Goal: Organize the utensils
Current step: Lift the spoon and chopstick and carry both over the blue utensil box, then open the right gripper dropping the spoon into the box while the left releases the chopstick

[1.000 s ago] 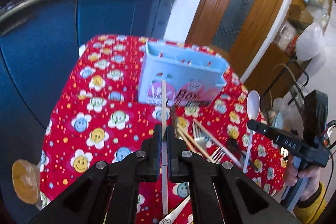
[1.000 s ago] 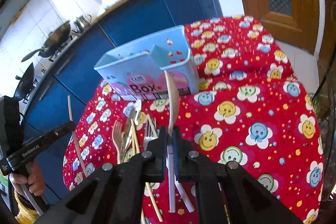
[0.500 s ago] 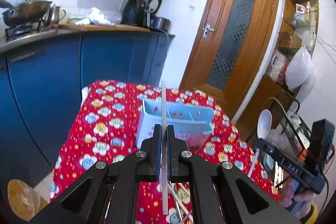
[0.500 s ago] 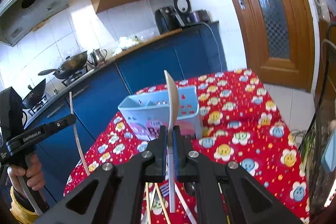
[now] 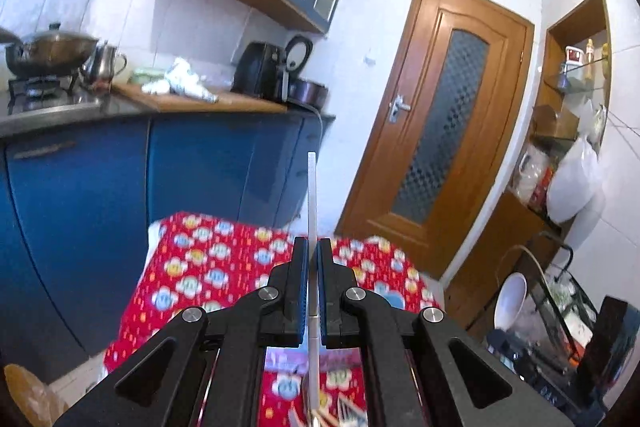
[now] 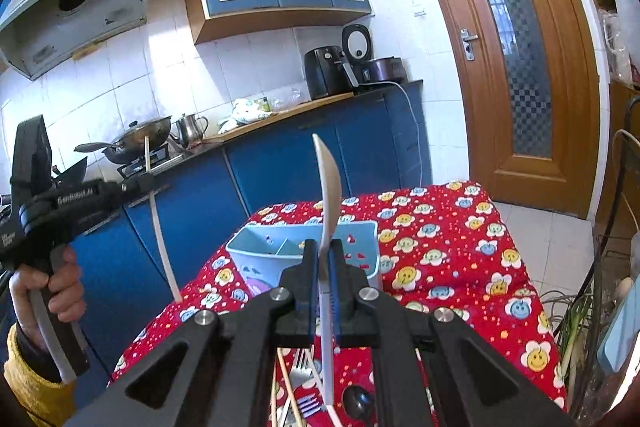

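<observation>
My left gripper (image 5: 311,247) is shut on a white chopstick (image 5: 311,195) that stands upright, high above the table. It also shows in the right wrist view (image 6: 142,181) with the chopstick (image 6: 160,239) hanging below it. My right gripper (image 6: 325,247) is shut on a white spoon (image 6: 329,187), bowl up, held above the light blue utensil box (image 6: 260,259). The spoon bowl also shows in the left wrist view (image 5: 510,301). Loose forks, chopsticks and a dark spoon (image 6: 356,399) lie on the red flowered tablecloth (image 6: 448,259) under my right gripper.
Blue kitchen cabinets (image 5: 200,163) with a counter, wok (image 5: 48,51) and air fryer (image 6: 326,73) stand behind the table. A wooden door (image 5: 440,131) is to the right. A wire rack with greens (image 6: 580,323) stands at the table's right side.
Both grippers have risen and tilted up with their utensils. The table and box have dropped low in both views, and the upper cabinets have come into sight.
</observation>
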Demonstrator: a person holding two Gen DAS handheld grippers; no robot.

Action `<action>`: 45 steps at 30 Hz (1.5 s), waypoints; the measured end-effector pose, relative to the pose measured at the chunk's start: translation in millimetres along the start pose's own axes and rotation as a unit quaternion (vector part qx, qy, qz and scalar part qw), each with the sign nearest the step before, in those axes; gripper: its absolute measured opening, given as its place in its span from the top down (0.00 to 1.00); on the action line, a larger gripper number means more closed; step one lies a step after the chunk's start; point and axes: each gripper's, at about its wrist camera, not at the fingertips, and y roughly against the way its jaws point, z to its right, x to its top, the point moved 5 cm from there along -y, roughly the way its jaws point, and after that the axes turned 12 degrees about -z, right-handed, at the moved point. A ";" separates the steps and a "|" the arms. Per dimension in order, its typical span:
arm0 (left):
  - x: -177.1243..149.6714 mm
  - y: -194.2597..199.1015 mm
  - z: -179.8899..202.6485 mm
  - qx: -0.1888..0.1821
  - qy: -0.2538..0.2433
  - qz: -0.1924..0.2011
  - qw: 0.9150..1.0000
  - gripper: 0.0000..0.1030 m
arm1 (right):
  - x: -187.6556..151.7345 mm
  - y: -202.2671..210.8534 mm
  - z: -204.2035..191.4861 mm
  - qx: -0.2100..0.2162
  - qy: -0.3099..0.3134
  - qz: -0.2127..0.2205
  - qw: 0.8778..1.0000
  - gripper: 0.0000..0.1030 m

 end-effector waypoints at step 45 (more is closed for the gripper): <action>-35.3 -137.2 -21.1 0.062 -0.059 0.045 0.995 0.96 | 34.5 -150.2 13.1 -0.028 0.057 0.020 0.998 0.93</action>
